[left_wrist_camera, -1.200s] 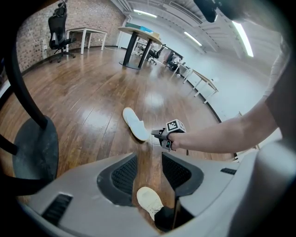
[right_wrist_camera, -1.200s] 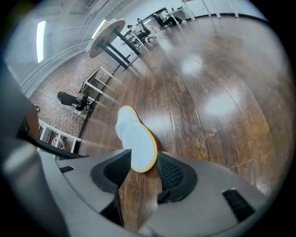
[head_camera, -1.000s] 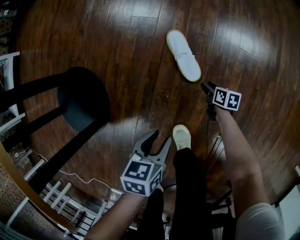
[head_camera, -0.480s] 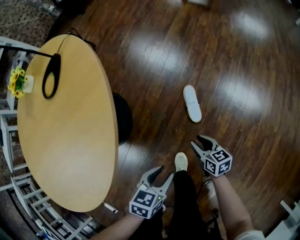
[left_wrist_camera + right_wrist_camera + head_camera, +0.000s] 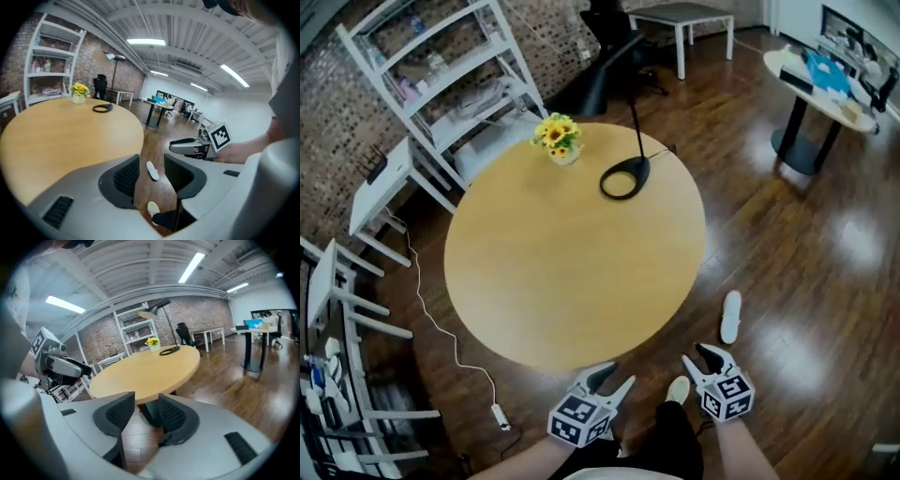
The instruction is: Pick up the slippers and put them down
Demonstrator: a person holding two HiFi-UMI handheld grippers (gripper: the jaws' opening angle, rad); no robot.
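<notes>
One white slipper lies on the dark wooden floor to the right of the round table. A second white slipper is on the person's foot. My left gripper is open and empty, held up near the table's edge. In the left gripper view the lying slipper shows far below between the jaws of my left gripper. My right gripper is open with nothing between its jaws, which have just been closing a little. The right gripper view looks past my right gripper at the table.
On the table stand a small pot of yellow flowers and a black ring-shaped lamp base. White shelves stand behind it, a second round table at the far right. A white cable runs over the floor.
Both grippers have risen from near the floor to table height, and the right one has rolled. The head view has swung up to the room. The slipper stays on the floor.
</notes>
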